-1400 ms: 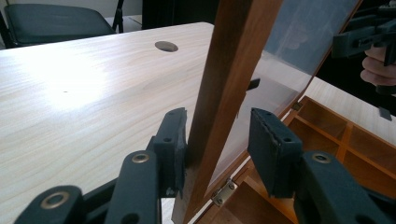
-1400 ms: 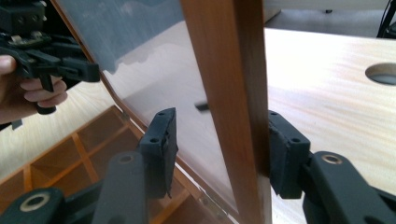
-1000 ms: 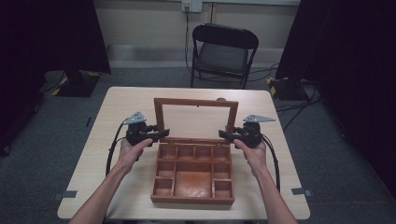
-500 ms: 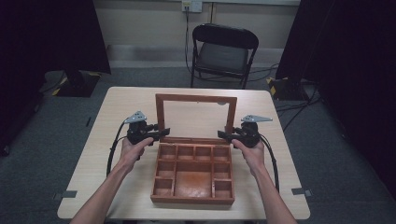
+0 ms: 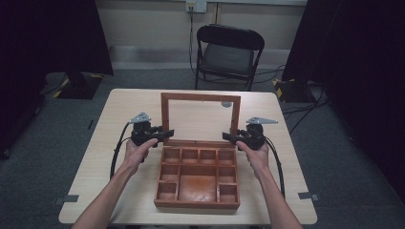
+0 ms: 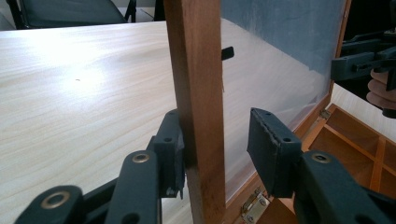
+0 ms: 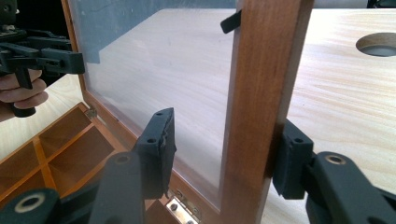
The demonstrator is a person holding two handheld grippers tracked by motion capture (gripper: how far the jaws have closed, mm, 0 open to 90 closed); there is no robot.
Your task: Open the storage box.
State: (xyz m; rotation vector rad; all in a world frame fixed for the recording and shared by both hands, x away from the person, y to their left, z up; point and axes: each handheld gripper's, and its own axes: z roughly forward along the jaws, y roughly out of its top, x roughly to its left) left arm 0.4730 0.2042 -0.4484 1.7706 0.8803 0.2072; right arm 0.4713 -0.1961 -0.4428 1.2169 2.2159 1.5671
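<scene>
Reddish-brown wood makes up the box [image 5: 197,179] that sits on the pale worktop [image 5: 95,157] in the high view, near the person's edge and about midway across. Its tray is split into small compartments around a larger central one. The glass-paned lid [image 5: 200,119] stands raised on its hinges at the far side of the tray, close to upright. The left hand-held gripper [image 5: 167,134] meets the lid's left frame rail low down, and the right hand-held gripper [image 5: 226,137] meets the right rail at a similar height; a hand [image 5: 138,150] holds each tool, forearms entering from the bottom edge. A dark folding chair [image 5: 228,53] stands beyond the worktop on the grey floor.

In the left gripper view, the left hand-held gripper [image 6: 215,145] straddles the wooden rail [image 6: 196,102] — its left pad [image 6: 173,156] touches the rail's outer face, while the right pad [image 6: 271,149] stands clear of the wood on the glass side, so the jaws are parted and not clamped. A brass hinge [image 6: 254,207] shows below, and the other tool appears at the far right.

In the right gripper view, the right hand-held gripper [image 7: 224,154] straddles its rail [image 7: 259,107] likewise — the right pad [image 7: 292,158] touches the outer face, the left pad [image 7: 156,149] stands apart in front of the pane. Jaws parted, no squeeze. A round hole [image 7: 378,44] in the worktop shows at the upper right.
</scene>
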